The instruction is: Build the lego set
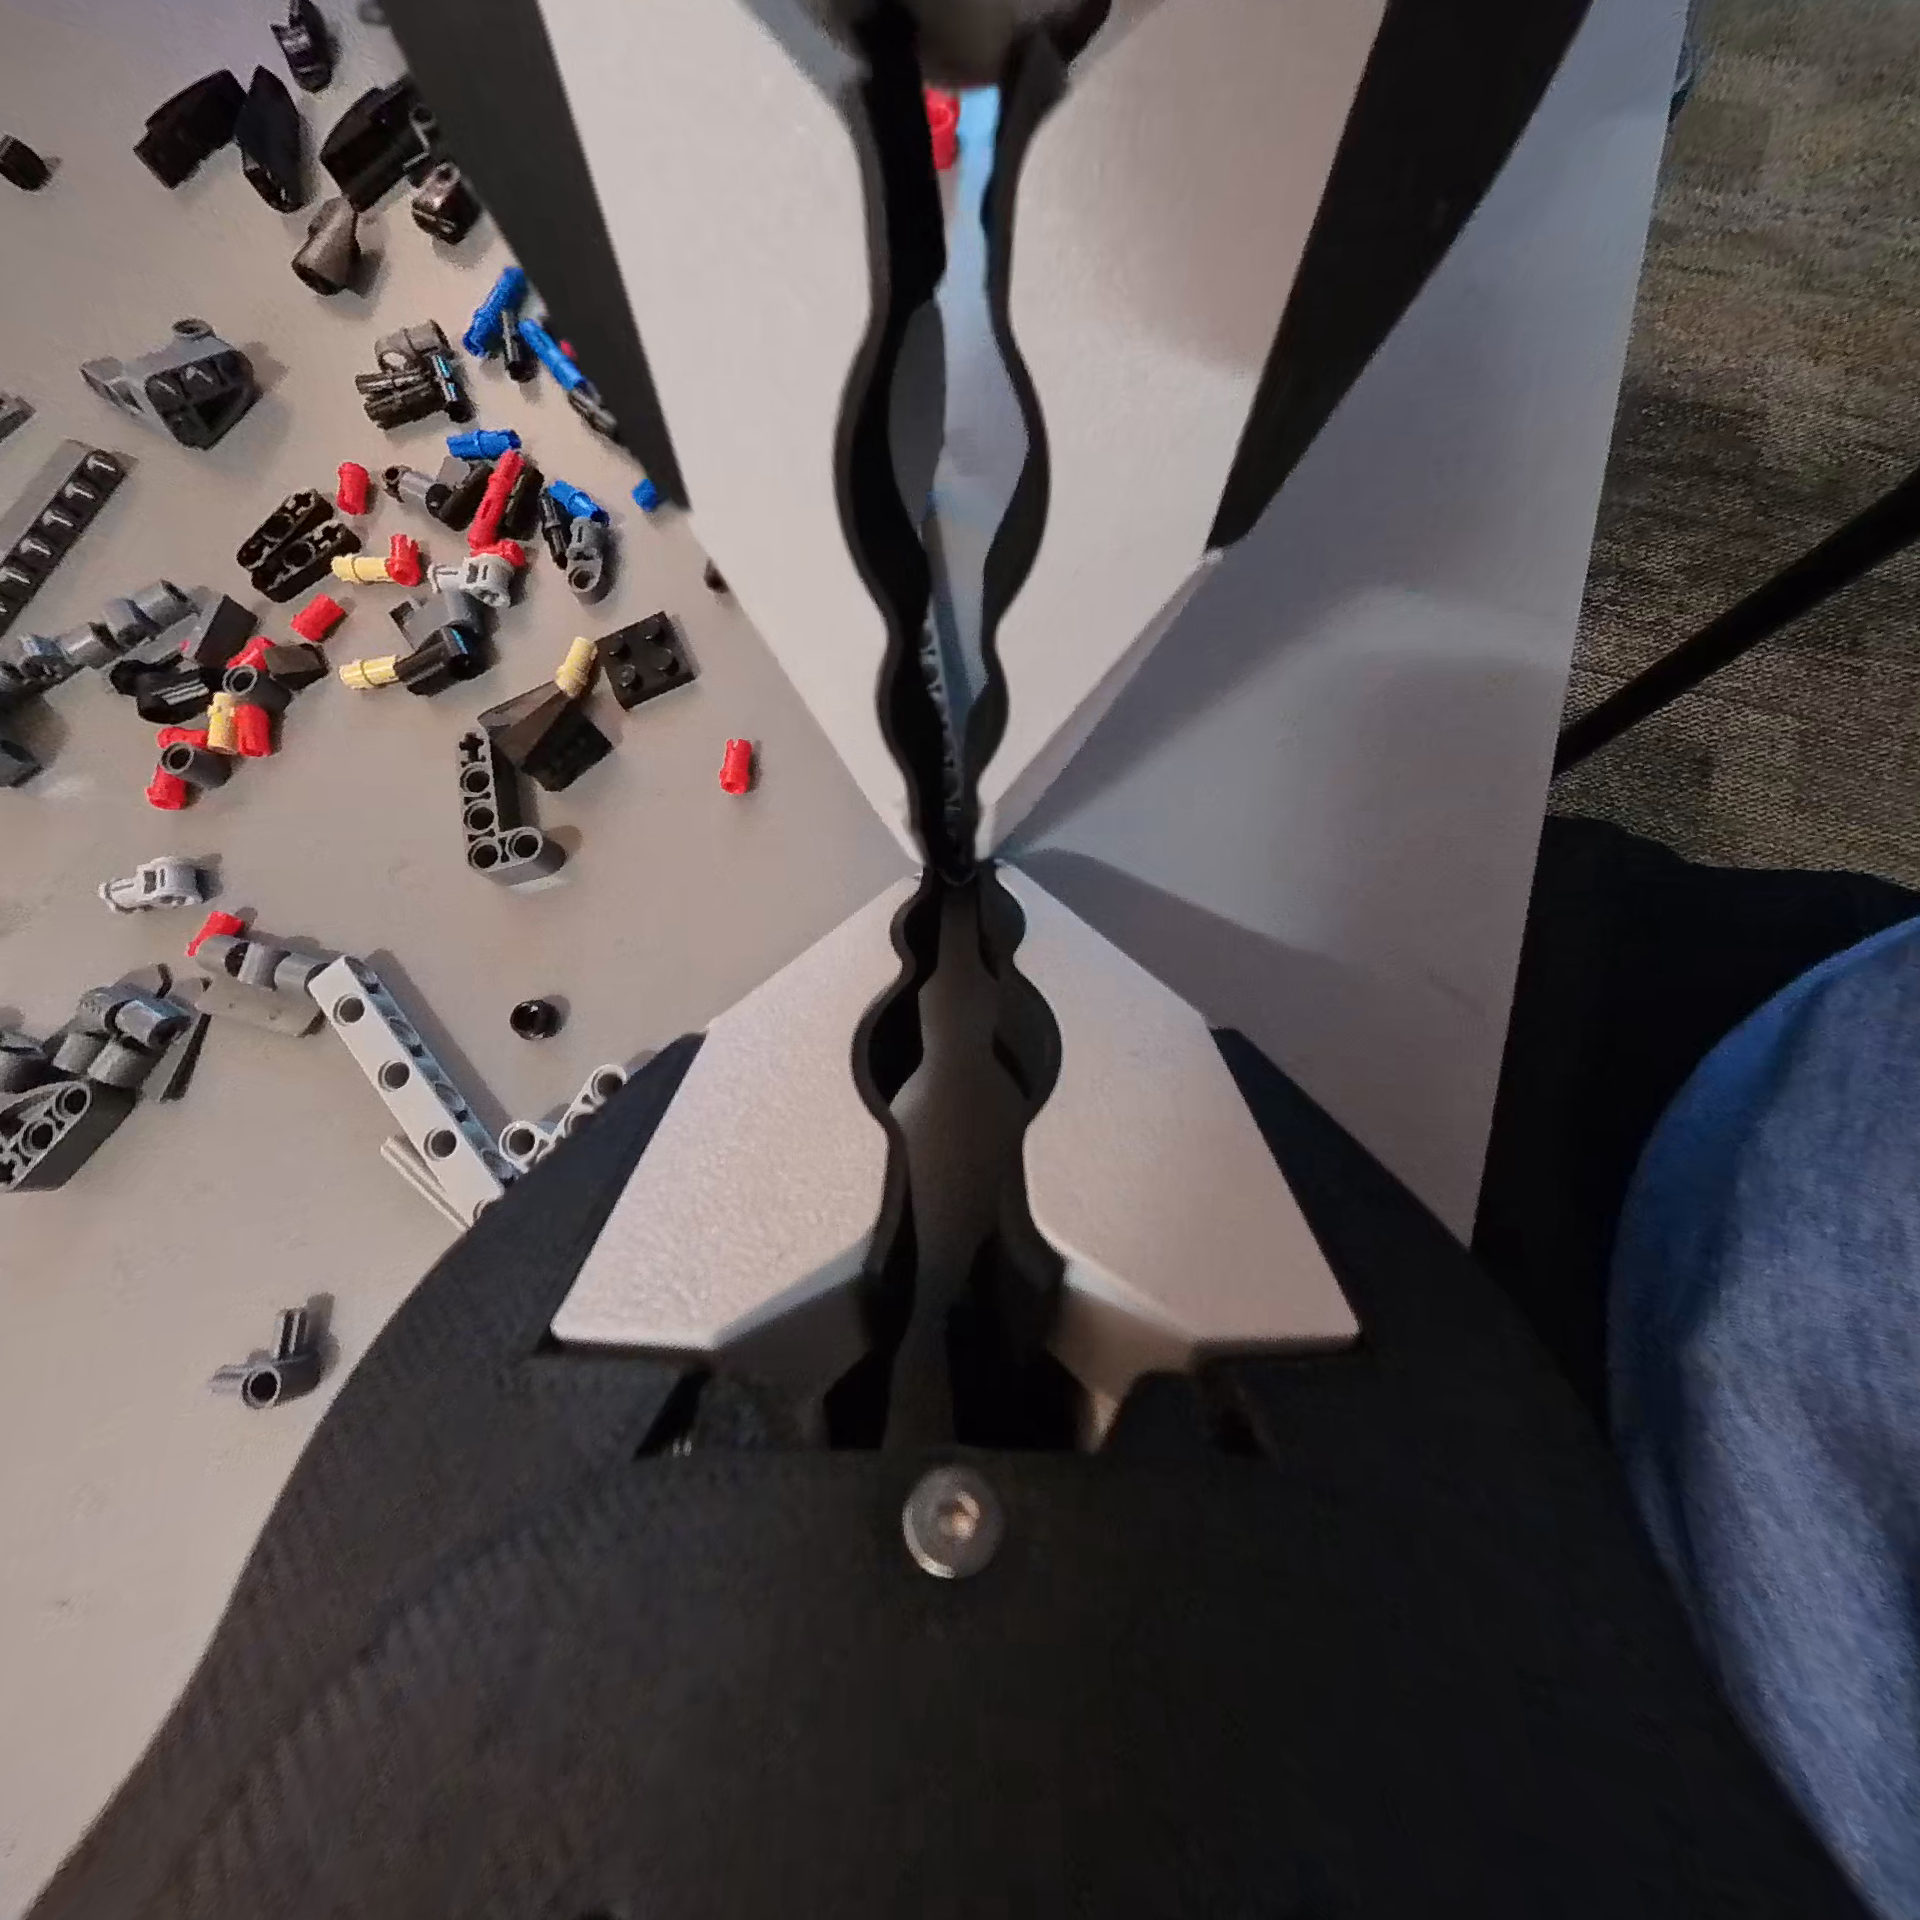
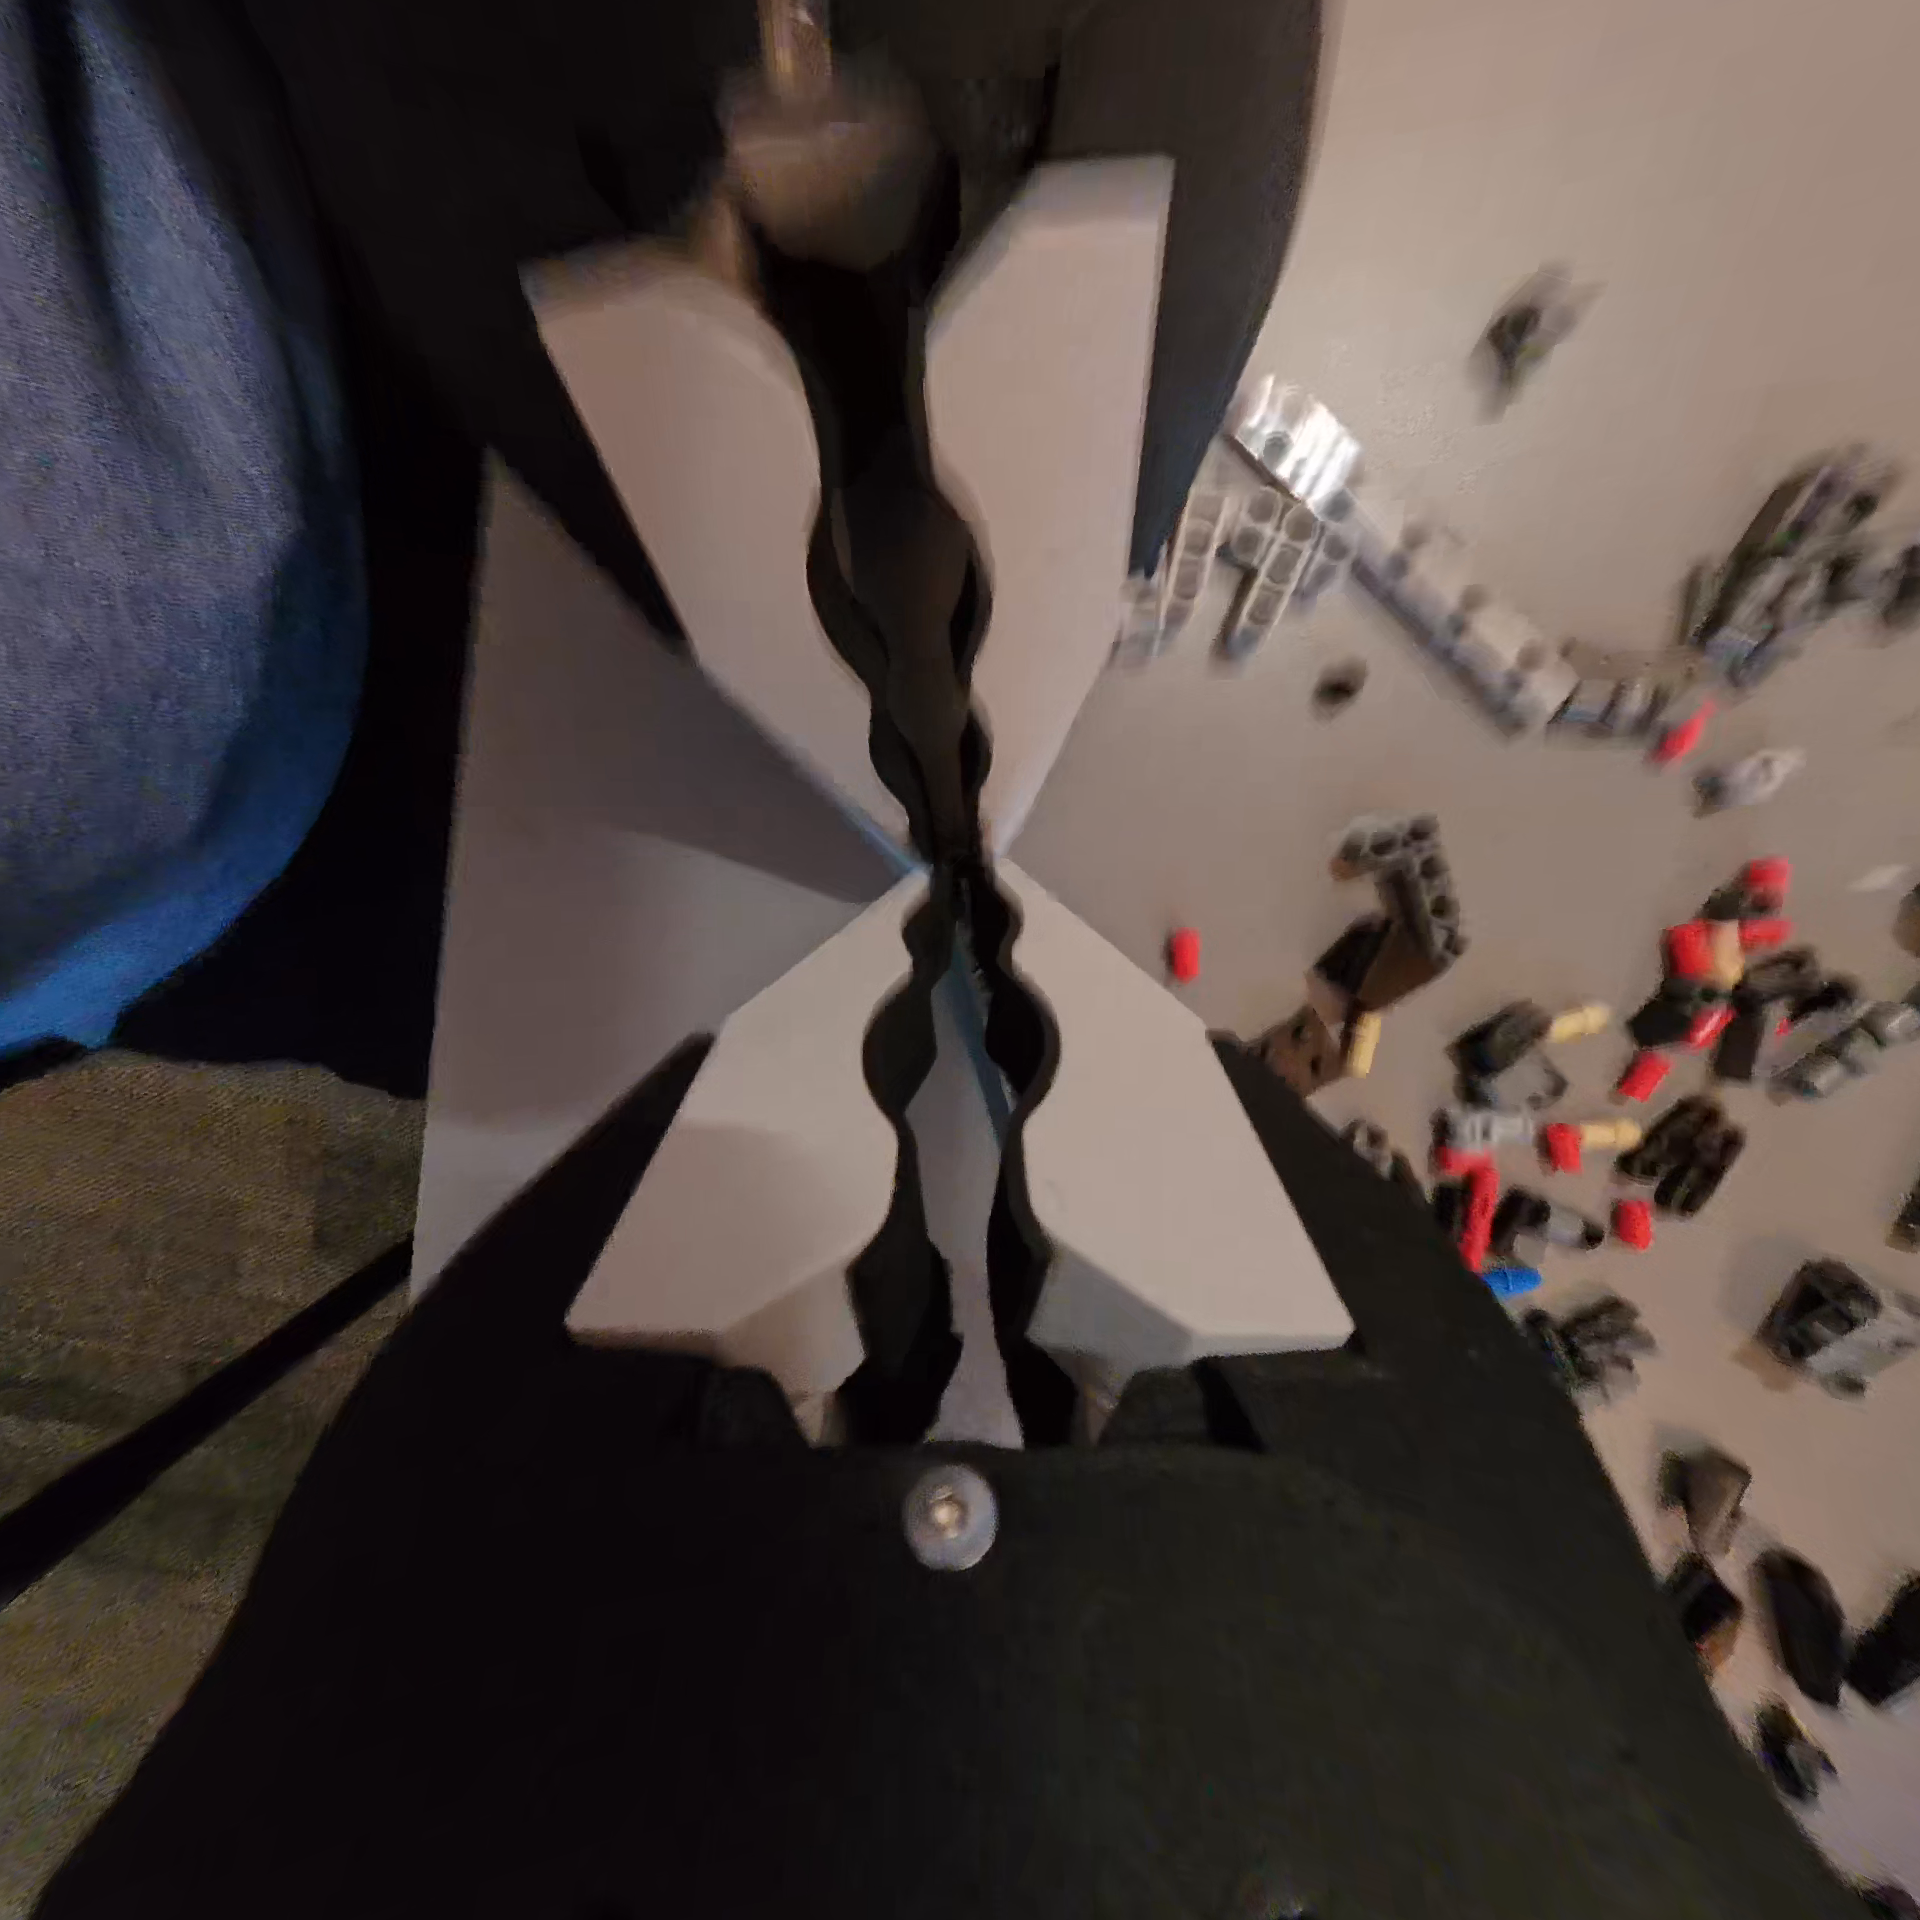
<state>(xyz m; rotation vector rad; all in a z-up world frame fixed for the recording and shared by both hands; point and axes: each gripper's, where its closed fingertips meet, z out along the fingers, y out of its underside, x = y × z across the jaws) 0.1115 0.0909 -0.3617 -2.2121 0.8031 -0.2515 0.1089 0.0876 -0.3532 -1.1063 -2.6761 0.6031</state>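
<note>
The lego pieces (image 1: pixel 312 644) lie loose on the grey desk (image 1: pixel 125 1351), filling the 9 to 11 o'clock side of the left wrist view and the 1 to 4 o'clock side of the right wrist view. They are mostly small technic parts. There are red pins, blue pins (image 1: pixel 499 312), tan pins, black connectors, a black two-by-two plate (image 1: pixel 646 644) and a dark grey L-shaped beam (image 1: pixel 494 805). A long light grey beam with holes (image 1: pixel 410 1091) lies at 8 o'clock. One red pin (image 1: pixel 735 766) lies alone, just beside the fingers. A few grey parts at 9 o'clock look joined, but I cannot tell how far. The right wrist view is too smeared to tell shapes apart.

No piece is in hand, so by my judgement the build is at or near its start. The left gripper (image 1: pixel 951 883) has its wavy black jaws pressed together, with nothing visible between them. The right gripper (image 2: pixel 951 883) shows the same. The two meet tip to tip, each seeing the other at 12 o'clock, above the near edge of the desk. A person's blue-clad leg (image 1: pixel 1766 1351) lies beyond that edge.

The next move would call for drawing the grippers apart and spreading one pair of jaws. That gripper must then swing over the pile to a piece with room around it. The lone red pin is easy to reach, but it is small and round and likely to roll.
</note>
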